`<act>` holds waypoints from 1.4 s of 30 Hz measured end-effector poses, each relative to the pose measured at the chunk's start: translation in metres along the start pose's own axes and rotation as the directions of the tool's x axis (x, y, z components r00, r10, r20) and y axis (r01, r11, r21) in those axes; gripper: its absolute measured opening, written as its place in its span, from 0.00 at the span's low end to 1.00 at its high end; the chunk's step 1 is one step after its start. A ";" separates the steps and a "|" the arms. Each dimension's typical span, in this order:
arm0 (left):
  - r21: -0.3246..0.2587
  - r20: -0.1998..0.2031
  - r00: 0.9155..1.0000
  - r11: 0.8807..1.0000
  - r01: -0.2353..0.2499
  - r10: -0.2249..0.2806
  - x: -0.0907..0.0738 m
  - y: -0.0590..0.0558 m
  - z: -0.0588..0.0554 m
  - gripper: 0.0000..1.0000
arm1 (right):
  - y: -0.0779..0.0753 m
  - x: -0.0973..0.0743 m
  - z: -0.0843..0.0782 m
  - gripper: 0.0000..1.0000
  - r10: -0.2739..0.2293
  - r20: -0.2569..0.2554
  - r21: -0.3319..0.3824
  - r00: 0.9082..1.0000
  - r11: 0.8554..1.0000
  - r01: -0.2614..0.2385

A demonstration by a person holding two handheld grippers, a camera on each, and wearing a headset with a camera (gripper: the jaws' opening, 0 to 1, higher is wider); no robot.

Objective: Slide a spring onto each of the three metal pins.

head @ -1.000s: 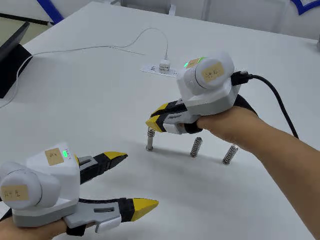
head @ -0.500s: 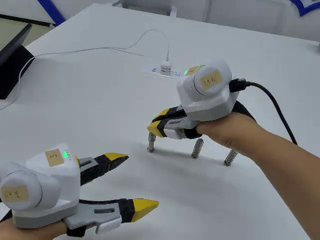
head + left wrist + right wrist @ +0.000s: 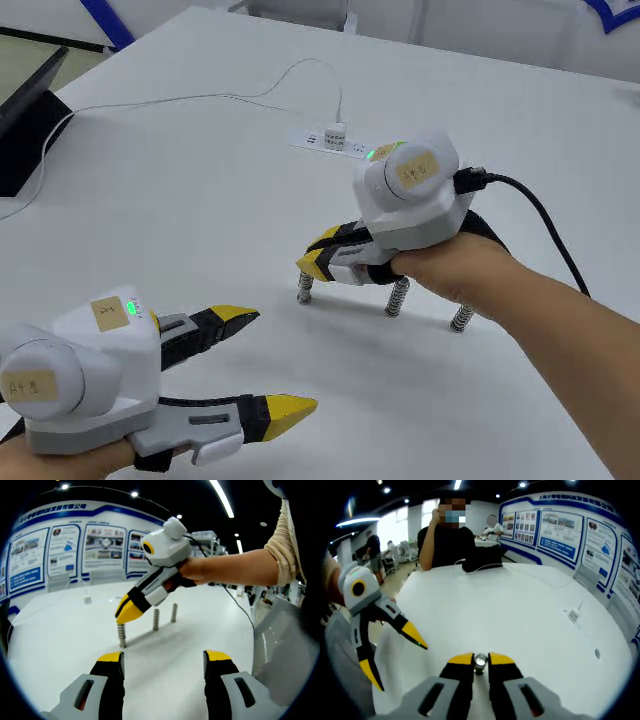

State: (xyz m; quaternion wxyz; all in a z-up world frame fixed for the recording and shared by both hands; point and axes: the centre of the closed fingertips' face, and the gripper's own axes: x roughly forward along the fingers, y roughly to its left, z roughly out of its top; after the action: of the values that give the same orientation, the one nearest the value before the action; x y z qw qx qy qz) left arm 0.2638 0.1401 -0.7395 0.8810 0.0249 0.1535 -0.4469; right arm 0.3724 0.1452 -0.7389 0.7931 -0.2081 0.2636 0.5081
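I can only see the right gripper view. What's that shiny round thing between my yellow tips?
Observer: It's the top of a spring. The left gripper view shows it from the side, standing upright on its pin, right under your right hand-held gripper.
Operator: Is it the only one?
Observer: No. The head view shows a second spring and a third spring standing upright in a row beside it, underneath your hand.
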 end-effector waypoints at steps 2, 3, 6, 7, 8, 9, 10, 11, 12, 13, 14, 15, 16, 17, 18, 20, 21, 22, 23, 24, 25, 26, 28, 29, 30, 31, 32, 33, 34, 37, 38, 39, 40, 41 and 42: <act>-0.001 0.001 1.000 1.000 -0.001 0.001 0.000 0.000 0.000 0.65 | 0.000 0.001 -0.001 0.12 0.001 -0.003 0.002 1.000 1.000 -0.001; -0.002 0.001 1.000 1.000 -0.001 0.001 0.000 0.000 0.000 0.65 | 0.000 0.002 -0.002 0.12 0.002 -0.004 0.003 1.000 1.000 -0.002; 0.000 0.000 1.000 1.000 -0.001 0.001 0.000 0.001 0.000 0.64 | 0.001 0.005 -0.004 0.12 0.004 -0.010 0.004 1.000 1.000 -0.003; 0.000 0.000 1.000 1.000 -0.002 0.002 0.000 0.001 0.000 0.64 | 0.001 0.005 -0.005 0.12 0.004 -0.012 0.004 1.000 1.000 -0.004; 0.000 0.000 1.000 1.000 -0.003 0.003 0.000 0.001 0.000 0.64 | 0.001 0.006 -0.006 0.12 0.005 -0.014 0.003 1.000 1.000 -0.005; -0.001 -0.001 1.000 1.000 -0.003 0.003 0.000 0.001 0.000 0.64 | 0.002 0.007 -0.007 0.12 0.005 -0.016 0.002 1.000 1.000 -0.005; -0.001 0.000 1.000 1.000 -0.003 0.003 0.000 0.002 0.000 0.64 | 0.002 0.007 -0.007 0.12 0.005 -0.018 0.001 1.000 1.000 -0.005; 0.001 0.000 1.000 1.000 -0.004 0.004 0.000 0.002 0.000 0.64 | 0.002 0.008 -0.008 0.12 0.007 -0.021 0.001 1.000 1.000 -0.006; 0.000 0.000 1.000 1.000 -0.004 0.004 0.000 0.002 0.000 0.64 | 0.002 0.008 -0.008 0.12 0.007 -0.022 0.001 1.000 1.000 -0.007; 0.000 0.000 1.000 1.000 -0.004 0.004 0.000 0.002 0.000 0.64 | 0.002 0.009 -0.009 0.12 0.007 -0.024 0.001 1.000 1.000 -0.007; 0.002 0.000 1.000 1.000 -0.005 0.005 0.000 0.002 0.000 0.64 | 0.002 0.010 -0.010 0.12 0.008 -0.027 0.001 1.000 1.000 -0.008; 0.002 0.000 1.000 1.000 -0.005 0.005 -0.001 0.002 0.000 0.63 | 0.002 0.010 -0.010 0.12 0.008 -0.028 0.001 1.000 1.000 -0.008; 0.002 0.003 1.000 1.000 -0.005 0.005 -0.001 0.002 0.001 0.63 | 0.003 0.011 -0.011 0.12 0.009 -0.031 0.002 0.999 1.000 -0.009; 0.004 0.005 1.000 1.000 -0.006 0.006 -0.001 0.002 0.001 0.63 | 0.003 0.012 -0.012 0.12 0.009 -0.033 0.002 0.999 1.000 -0.009; 0.003 0.005 1.000 1.000 -0.005 0.005 -0.001 0.002 0.002 0.63 | 0.003 0.012 -0.012 0.12 0.010 -0.034 0.002 0.999 1.000 -0.010; 0.003 0.006 1.000 1.000 -0.006 0.006 -0.001 0.002 0.002 0.63 | 0.003 0.013 -0.014 0.12 0.011 -0.037 0.004 0.999 1.000 -0.011; 0.001 0.006 1.000 1.000 -0.005 0.005 -0.001 0.002 0.002 0.63 | 0.003 0.013 -0.014 0.12 0.011 -0.039 0.005 0.999 1.000 -0.011; -0.002 0.005 1.000 1.000 -0.004 0.004 -0.001 0.002 0.002 0.62 | 0.003 0.013 -0.014 0.12 0.012 -0.039 0.005 0.999 1.000 -0.011; -0.003 0.006 1.000 1.000 -0.006 0.006 -0.001 0.002 0.002 0.62 | 0.003 0.013 -0.014 0.12 0.012 -0.038 0.006 0.999 1.000 -0.012; -0.005 0.006 1.000 1.000 -0.008 0.008 -0.001 0.003 0.002 0.62 | 0.002 0.013 -0.014 0.12 0.012 -0.038 0.008 0.999 1.000 -0.011; -0.011 0.006 1.000 1.000 -0.006 0.006 -0.001 0.002 0.002 0.62 | 0.002 0.013 -0.014 0.12 0.012 -0.038 0.008 0.999 1.000 -0.011; -0.015 0.003 1.000 1.000 -0.003 0.003 -0.001 0.002 0.002 0.60 | 0.002 0.013 -0.014 0.12 0.012 -0.038 0.007 0.999 1.000 -0.012; -0.019 -0.003 1.000 1.000 0.000 0.000 -0.001 0.002 0.002 0.57 | 0.003 0.014 -0.014 0.12 0.012 -0.038 0.008 0.999 1.000 -0.011; -0.032 -0.008 1.000 0.999 0.012 -0.013 -0.002 0.001 0.001 0.53 | 0.003 0.014 -0.014 0.12 0.012 -0.037 0.009 0.999 1.000 -0.012; -0.031 -0.010 1.000 0.999 0.013 -0.014 -0.002 0.001 0.001 0.49 | 0.003 0.014 -0.014 0.12 0.012 -0.037 0.009 0.999 1.000 -0.012; -0.032 -0.010 1.000 0.999 0.020 -0.020 -0.003 0.000 0.002 0.47 | 0.003 0.014 -0.014 0.12 0.012 -0.037 0.009 0.999 1.000 -0.012; -0.034 -0.012 1.000 0.999 0.018 -0.018 -0.003 0.000 0.002 0.46 | 0.003 0.014 -0.014 0.12 0.012 -0.038 0.009 0.999 1.000 -0.012; -0.031 -0.015 1.000 0.999 0.013 -0.014 -0.003 0.000 0.002 0.47 | 0.004 0.014 -0.014 0.12 0.012 -0.038 0.008 0.999 1.000 -0.012; -0.028 -0.014 1.000 1.000 0.015 -0.015 -0.003 0.000 0.002 0.47 | 0.004 0.014 -0.014 0.12 0.012 -0.039 0.007 0.999 1.000 -0.012; -0.023 -0.013 1.000 1.000 0.014 -0.015 -0.003 0.000 0.003 0.47 | 0.004 0.014 -0.014 0.12 0.012 -0.039 0.009 0.999 1.000 -0.012; -0.023 -0.013 1.000 1.000 0.014 -0.014 -0.003 0.000 0.003 0.47 | 0.004 0.014 -0.014 0.12 0.012 -0.038 0.010 0.999 1.000 -0.012; -0.018 -0.009 1.000 1.000 0.008 -0.009 -0.003 0.001 0.004 0.48 | 0.004 0.014 -0.014 0.12 0.012 -0.039 0.009 0.999 1.000 -0.011; -0.019 -0.008 1.000 1.000 0.009 -0.009 -0.004 0.001 0.004 0.48 | 0.004 0.014 -0.014 0.12 0.011 -0.039 0.008 0.999 1.000 -0.011; -0.018 -0.006 1.000 1.000 0.006 -0.007 -0.004 0.001 0.005 0.49 | 0.004 0.014 -0.014 0.12 0.011 -0.040 0.007 0.999 1.000 -0.011; -0.016 -0.005 1.000 1.000 0.003 -0.004 -0.004 0.002 0.005 0.49 | 0.004 0.014 -0.014 0.12 0.011 -0.040 0.007 0.999 1.000 -0.011</act>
State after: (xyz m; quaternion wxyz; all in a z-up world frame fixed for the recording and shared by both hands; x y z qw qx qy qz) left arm 0.2643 0.1434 -0.7336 0.8800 0.0188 0.1590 -0.4472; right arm 0.3707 0.1483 -0.7587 0.7854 -0.2142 0.2822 0.5075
